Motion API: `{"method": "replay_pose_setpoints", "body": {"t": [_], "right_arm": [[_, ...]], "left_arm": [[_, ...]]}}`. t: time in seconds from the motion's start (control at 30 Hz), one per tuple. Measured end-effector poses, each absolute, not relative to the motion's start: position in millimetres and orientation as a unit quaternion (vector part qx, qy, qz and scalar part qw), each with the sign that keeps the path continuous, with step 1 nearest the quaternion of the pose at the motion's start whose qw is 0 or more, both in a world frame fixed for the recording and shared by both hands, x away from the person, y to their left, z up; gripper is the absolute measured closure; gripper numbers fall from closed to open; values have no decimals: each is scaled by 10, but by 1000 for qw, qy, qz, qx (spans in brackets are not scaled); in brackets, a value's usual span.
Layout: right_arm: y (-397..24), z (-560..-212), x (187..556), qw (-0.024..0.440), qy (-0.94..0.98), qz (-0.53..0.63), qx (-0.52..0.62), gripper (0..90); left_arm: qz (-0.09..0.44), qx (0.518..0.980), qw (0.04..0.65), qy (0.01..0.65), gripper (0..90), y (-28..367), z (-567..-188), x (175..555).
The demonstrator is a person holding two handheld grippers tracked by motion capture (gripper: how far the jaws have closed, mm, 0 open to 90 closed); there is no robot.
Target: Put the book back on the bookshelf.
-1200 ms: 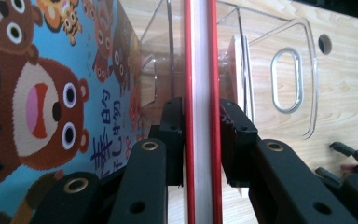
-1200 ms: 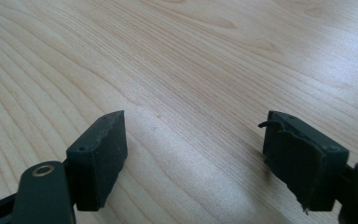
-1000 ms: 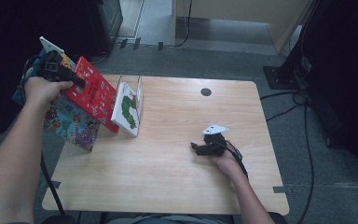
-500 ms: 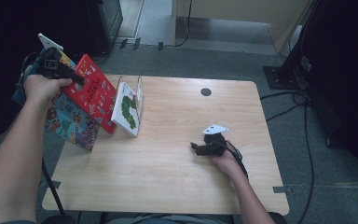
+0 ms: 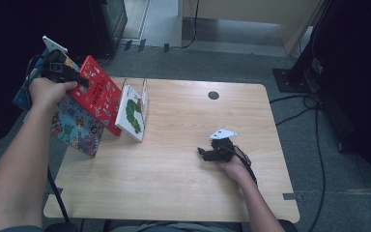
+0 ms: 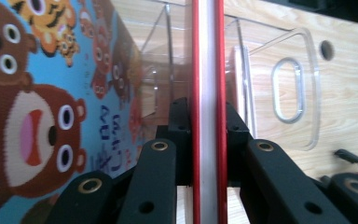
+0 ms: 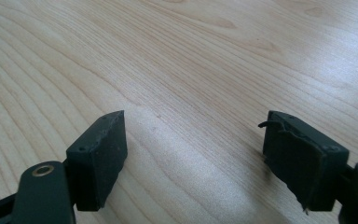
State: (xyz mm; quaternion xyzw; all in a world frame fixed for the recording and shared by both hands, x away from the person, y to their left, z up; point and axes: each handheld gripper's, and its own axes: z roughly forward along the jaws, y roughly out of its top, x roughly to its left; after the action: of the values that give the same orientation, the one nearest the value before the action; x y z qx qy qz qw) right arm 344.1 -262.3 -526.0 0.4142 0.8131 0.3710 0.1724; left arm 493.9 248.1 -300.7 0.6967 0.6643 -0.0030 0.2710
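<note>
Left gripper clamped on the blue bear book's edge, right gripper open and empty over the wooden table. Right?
Not quite. The left gripper is clamped on the thin red-covered book, as the left gripper view shows; the blue bear-print book stands beside it. The right gripper is open and empty over the wooden table.

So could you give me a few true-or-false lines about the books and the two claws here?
1. The left claw grips the red book. True.
2. The right claw holds a pen. False: its jaws stand open over bare table.
3. The caterpillar book stands in a clear rack. True.
4. The book with cartoon bears lies flat mid-table. False: it leans at the table's left edge.
</note>
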Motion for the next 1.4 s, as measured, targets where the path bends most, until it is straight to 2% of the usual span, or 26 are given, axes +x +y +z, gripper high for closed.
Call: {"method": "replay_pose_setpoints", "body": {"t": [0.1,0.27,0.53,0.67,0.8,1.27,1.4], "right_arm": [[-2623,-5261,3441,173,813,372,414,214],[-2623,-5260,3441,173,813,371,414,214],[-2625,-5262,3439,173,813,372,414,214],[-2624,-5261,3439,173,812,372,414,214],[-2627,-5261,3435,173,813,372,414,209],[-2630,-5262,3426,171,815,371,411,186],[-2631,-5263,3428,170,817,371,408,177]], "left_arm": [[12,704,266,658,779,2471,-2988,4933],[5,692,281,665,662,2549,-2942,4914],[20,677,305,669,622,2715,-2704,4813],[11,674,327,662,593,2742,-2604,4744],[-8,684,335,648,564,2705,-2575,4677],[-20,716,340,609,513,2336,-2555,4470],[-40,712,354,605,487,2275,-2559,4399]]}}
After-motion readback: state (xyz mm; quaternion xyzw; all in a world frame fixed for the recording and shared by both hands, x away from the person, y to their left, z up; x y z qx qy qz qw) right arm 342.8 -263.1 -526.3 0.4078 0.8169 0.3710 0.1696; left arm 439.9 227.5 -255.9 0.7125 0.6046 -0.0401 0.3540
